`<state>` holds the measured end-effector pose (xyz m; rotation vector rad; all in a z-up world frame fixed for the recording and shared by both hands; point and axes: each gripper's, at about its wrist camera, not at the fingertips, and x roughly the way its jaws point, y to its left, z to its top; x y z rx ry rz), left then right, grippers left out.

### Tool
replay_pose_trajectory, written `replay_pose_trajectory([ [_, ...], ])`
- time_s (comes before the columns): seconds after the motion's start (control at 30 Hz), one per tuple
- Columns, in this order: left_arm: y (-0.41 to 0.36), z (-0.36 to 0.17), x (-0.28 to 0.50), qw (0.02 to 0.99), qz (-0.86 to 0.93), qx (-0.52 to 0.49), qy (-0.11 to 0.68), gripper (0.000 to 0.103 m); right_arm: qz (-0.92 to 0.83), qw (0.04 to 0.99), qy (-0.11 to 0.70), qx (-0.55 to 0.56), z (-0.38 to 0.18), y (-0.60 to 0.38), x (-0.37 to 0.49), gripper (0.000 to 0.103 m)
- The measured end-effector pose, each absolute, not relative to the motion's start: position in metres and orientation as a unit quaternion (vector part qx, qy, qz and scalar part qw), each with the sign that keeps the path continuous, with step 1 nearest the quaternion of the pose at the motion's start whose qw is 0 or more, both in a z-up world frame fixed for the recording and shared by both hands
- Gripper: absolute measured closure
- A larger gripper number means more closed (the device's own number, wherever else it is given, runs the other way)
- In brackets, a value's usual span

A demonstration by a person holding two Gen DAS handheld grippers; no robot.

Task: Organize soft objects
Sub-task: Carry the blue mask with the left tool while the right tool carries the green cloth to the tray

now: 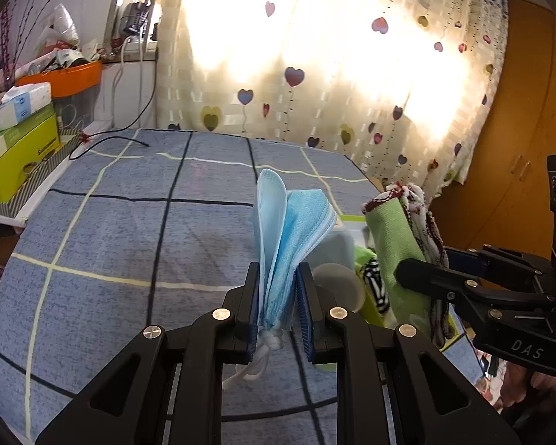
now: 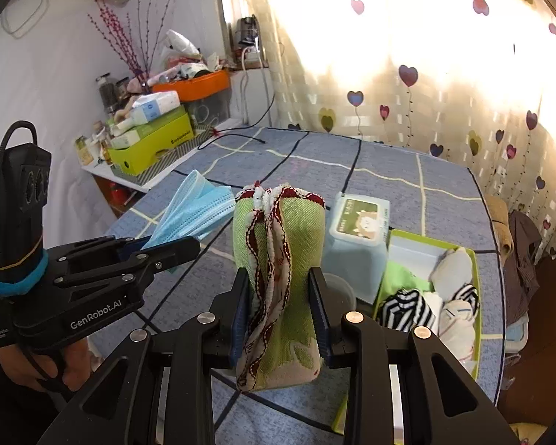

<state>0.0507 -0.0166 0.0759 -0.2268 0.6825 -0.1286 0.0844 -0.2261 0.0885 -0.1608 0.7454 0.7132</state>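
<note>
Closest to me, the left gripper (image 1: pixel 276 293) has its fingers (image 1: pixel 249 296) pressed narrow on a folded bundle of blue face masks (image 1: pixel 291 230), which stands up out of the grip with its white ear loops hanging below. The gripper is tilted forward and downward over the blue checked bed cover (image 1: pixel 111 230). Just to the right of the masks, the right gripper (image 2: pixel 280 307) is tilted down the same way, and its fingers (image 2: pixel 317 307) clamp a folded green cloth (image 2: pixel 300 244) with a red and white edge, held upright above the cover. A hand (image 2: pixel 40 367) grips the handle of the left gripper from under. To the right of the green cloth, a lime green tray (image 2: pixel 476 296) lies on the cover with striped and white socks (image 2: pixel 407 306) inside. A pale blue wipes pack (image 2: pixel 357 237) stands between the cloth and the tray.
</note>
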Motion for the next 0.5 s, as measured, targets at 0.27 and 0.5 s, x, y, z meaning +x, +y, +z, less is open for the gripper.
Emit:
replay_pose_trajectory([
  [0.27, -0.047, 0.078, 0.051, 0.933, -0.088, -0.102, 0.335, 0.084, 0.325, 0.874, 0.355, -0.062, 0.087, -0.256, 0.080, 0.074],
  [0.5, -0.073, 0.077, 0.052, 0.930, -0.108, -0.091, 0.340, 0.084, 0.310, 0.880, 0.356, -0.049, 0.084, -0.283, 0.078, 0.074],
])
